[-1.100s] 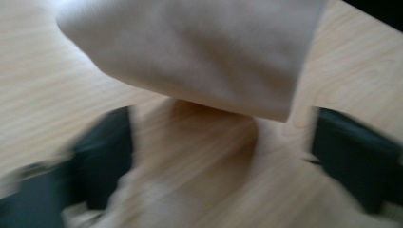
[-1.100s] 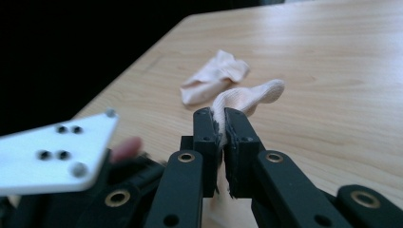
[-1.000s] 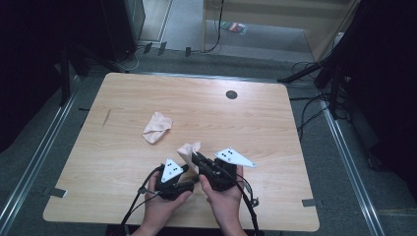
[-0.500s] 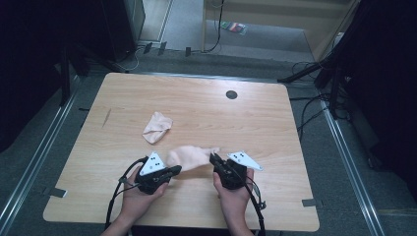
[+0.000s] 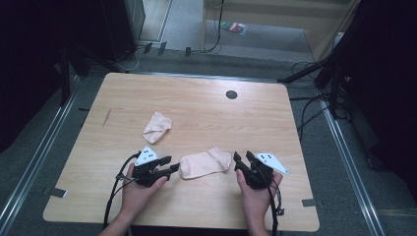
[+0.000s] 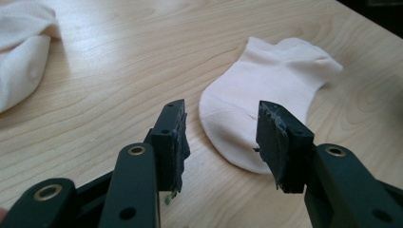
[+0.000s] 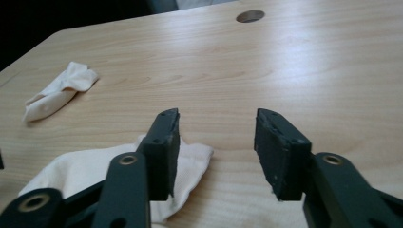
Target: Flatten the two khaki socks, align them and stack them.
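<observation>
Near the front edge of the wooden surface [image 5: 196,105] a flat pale sock [image 5: 205,162] lies between the left gripper [image 5: 169,166] and right gripper [image 5: 242,159], whose fingers have just opened and hold nothing; a crumpled sock [image 5: 157,127] rests toward the centre.

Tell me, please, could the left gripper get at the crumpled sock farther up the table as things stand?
Probably yes. The left gripper has open jaws with nothing between them, and bare wooden table lies between it and the crumpled sock. The flat sock lies off to its side, not in the way.
</observation>
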### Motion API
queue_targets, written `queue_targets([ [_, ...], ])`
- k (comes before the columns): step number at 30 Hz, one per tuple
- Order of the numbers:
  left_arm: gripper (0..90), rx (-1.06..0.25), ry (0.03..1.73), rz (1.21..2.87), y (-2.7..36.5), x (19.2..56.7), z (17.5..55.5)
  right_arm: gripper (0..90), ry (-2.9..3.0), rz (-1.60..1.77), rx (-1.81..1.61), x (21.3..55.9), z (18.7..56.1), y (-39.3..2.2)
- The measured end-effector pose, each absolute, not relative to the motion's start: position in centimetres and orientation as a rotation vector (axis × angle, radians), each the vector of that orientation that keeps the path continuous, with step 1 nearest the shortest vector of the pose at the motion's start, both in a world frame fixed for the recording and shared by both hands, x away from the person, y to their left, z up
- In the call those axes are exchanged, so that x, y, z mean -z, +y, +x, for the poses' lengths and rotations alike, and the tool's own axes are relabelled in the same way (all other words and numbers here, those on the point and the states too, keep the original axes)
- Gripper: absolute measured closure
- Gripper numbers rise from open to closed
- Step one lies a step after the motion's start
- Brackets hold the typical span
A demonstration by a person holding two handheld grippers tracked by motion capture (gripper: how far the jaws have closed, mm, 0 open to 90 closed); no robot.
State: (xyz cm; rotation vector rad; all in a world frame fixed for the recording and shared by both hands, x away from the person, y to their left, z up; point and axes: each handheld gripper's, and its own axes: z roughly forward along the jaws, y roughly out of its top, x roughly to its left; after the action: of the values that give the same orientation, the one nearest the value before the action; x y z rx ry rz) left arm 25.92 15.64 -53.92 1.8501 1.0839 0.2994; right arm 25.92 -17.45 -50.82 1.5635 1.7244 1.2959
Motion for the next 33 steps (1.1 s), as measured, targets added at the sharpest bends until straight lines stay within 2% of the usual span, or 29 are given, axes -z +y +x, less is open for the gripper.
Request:
queue_targets([
  [2,52.5,-0.293,1.116,1.865,15.1,54.2,26.4,53.9,1.825,1.523,-1.286,51.1,27.2,-17.5],
  [4,51.0,-0.305,1.146,1.901,14.5,54.6,26.8,51.2,1.923,1.536,-1.234,51.9,28.4,-17.1],
  [6,44.0,-0.353,1.173,1.919,13.9,54.9,26.9,48.0,1.980,1.578,-1.213,52.9,29.5,-16.6],
  [10,42.8,-0.360,1.158,1.927,13.3,54.9,27.0,45.6,1.995,1.617,-1.188,54.0,30.1,-15.9],
  [13,49.3,-0.367,1.145,1.961,12.9,54.9,27.1,48.8,2.006,1.613,-1.148,54.3,30.1,-15.3],
  [15,55.3,-0.389,1.120,1.996,12.3,54.8,27.1,61.5,2.031,1.576,-1.097,54.6,29.9,-14.5],
  [16,58.9,-0.389,1.120,1.996,12.3,54.8,27.1,61.5,2.031,1.576,-1.097,54.6,29.9,-14.5],
  [17,58.9,-0.408,1.106,2.031,12.0,54.9,27.1,67.1,2.035,1.550,-1.080,54.7,29.7,-14.3],
  [18,67.1,-0.417,1.091,2.044,11.8,54.9,27.0,81.2,2.046,1.512,-1.054,54.8,29.4,-13.9],
  [20,76.1,-0.395,1.073,2.067,11.6,54.8,27.0,86.1,2.055,1.497,-1.069,54.8,29.3,-13.9],
  [22,85.4,-0.377,1.058,2.075,11.6,54.7,27.0,87.5,2.055,1.487,-1.080,54.6,29.1,-13.8],
  [24,89.8,-0.386,1.043,2.086,11.7,54.7,26.9,87.9,2.045,1.486,-1.112,54.3,28.9,-14.0],
  [33,90.0,-0.415,1.050,2.030,14.4,53.3,26.5,87.8,1.950,1.455,-1.346,52.2,26.8,-15.2],
])
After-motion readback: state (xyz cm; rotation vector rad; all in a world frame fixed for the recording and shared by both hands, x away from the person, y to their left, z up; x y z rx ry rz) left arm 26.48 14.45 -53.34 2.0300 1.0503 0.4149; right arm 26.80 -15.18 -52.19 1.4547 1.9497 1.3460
